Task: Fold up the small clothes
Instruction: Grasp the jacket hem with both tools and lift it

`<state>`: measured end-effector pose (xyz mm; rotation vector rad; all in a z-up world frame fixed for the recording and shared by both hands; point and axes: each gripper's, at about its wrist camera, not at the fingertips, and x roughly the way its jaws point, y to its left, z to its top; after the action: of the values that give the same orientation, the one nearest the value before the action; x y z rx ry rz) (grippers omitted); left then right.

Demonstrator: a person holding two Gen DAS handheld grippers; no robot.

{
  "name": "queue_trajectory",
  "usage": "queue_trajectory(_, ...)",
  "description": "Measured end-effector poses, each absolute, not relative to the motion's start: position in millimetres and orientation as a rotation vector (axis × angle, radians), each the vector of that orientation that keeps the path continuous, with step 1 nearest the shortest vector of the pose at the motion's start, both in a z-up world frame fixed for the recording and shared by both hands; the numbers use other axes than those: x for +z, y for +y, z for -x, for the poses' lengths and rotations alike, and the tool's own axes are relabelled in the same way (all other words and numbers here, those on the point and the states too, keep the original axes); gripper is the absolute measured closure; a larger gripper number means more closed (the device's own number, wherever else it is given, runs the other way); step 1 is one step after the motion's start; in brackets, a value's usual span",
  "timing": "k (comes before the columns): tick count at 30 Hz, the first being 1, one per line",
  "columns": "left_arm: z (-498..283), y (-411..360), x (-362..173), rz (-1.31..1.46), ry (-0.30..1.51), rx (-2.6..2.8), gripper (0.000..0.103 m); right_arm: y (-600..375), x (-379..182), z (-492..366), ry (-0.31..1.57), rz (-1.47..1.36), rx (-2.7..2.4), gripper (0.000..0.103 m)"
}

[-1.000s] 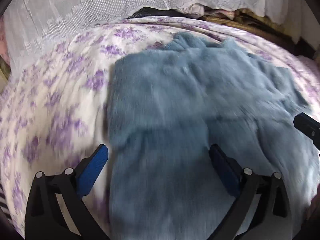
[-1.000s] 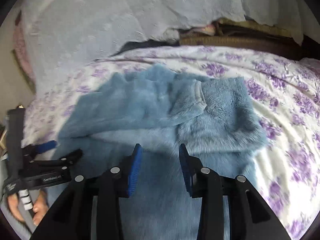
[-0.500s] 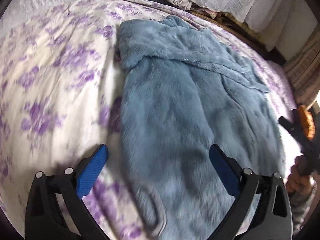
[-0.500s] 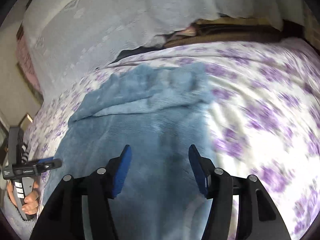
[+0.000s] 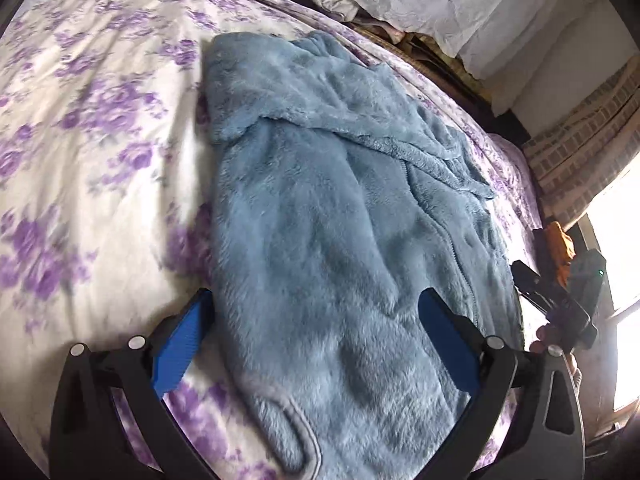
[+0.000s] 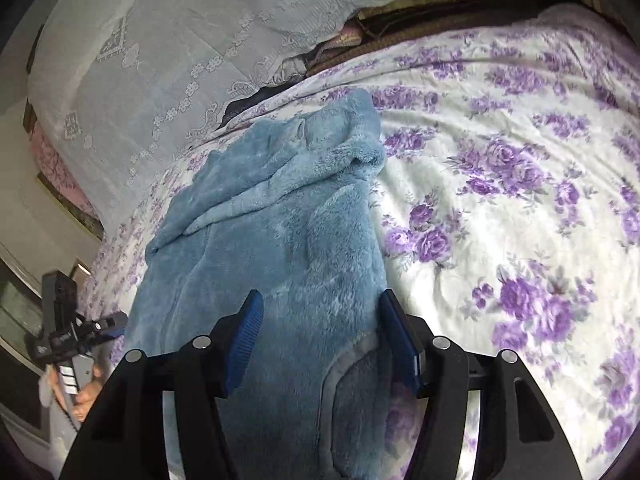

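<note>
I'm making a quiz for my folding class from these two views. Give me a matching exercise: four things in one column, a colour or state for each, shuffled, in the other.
Things:
1. fleece jacket
2. bedsheet
3. left gripper
4. lace cover

Colour or state:
A. white with purple flowers
B. open, empty, over the cloth
C. blue, lying partly folded on the bed
D. pale, draped behind the bed

Pairs: 1-C, 2-A, 3-B, 4-D
</note>
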<state>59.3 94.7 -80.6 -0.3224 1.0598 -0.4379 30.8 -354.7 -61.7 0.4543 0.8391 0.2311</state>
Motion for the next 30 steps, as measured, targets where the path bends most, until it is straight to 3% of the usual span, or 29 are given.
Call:
queue_trajectory(5, -50.3, 91.4, -81.3, 0.321, 1.063, -0.464, 0.012, -369.4, -73.3, -39.6, 0.858, -0.564, 0.262, 0.044)
queue_trajectory(21, 1.4, 80.1, -84.0, 0.31, 1.098, -0.56, 0.03, -359.6, -77.0, 21.1, 0.887, -0.551, 0.405, 0.043)
queue_trajectory(23, 3.6, 79.5, -82.9, 0.308, 1.093, -0.556, 0.034, -355.5, -77.0, 22.4, 0.891, -0.53, 0.409, 0.048)
queue_trajectory(30, 8.2, 79.7, -84.1, 0.312, 1.104, -0.556, 0.053, -348.5, -80.9, 22.5, 0.917, -0.526, 0.438, 0.083)
